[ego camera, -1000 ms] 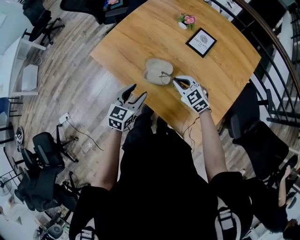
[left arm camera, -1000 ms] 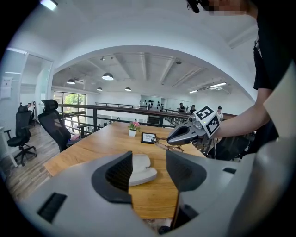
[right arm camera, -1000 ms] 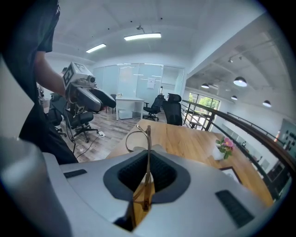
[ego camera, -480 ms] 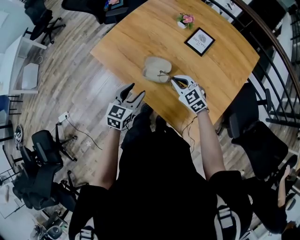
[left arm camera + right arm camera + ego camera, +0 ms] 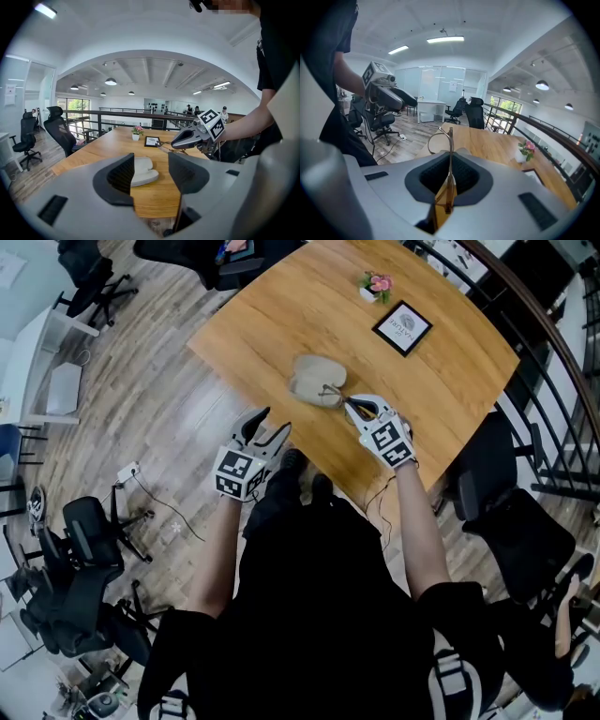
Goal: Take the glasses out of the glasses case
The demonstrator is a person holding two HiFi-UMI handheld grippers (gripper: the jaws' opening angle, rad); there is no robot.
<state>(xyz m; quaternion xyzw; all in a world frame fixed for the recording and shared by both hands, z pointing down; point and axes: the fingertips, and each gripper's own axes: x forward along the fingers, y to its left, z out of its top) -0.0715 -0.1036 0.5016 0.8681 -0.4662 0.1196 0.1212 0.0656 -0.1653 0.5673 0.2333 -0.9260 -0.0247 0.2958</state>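
Wooden table [image 5: 281, 324] in an open-plan office carries a flower pot [image 5: 375, 283] and a framed picture [image 5: 403, 327] toward 1 o'clock. The glasses case [image 5: 314, 379] lies near the table's near edge. The right gripper [image 5: 350, 402] is at 4 o'clock from the case, its jaws nearly together and clamped on one side arm of the glasses [image 5: 331, 390]. The glasses' lens frame sticks out past the jaw tips, at the case's 4 o'clock edge. The left gripper [image 5: 270, 427] is at 7 o'clock from the case, off the table edge, jaws apart and empty.
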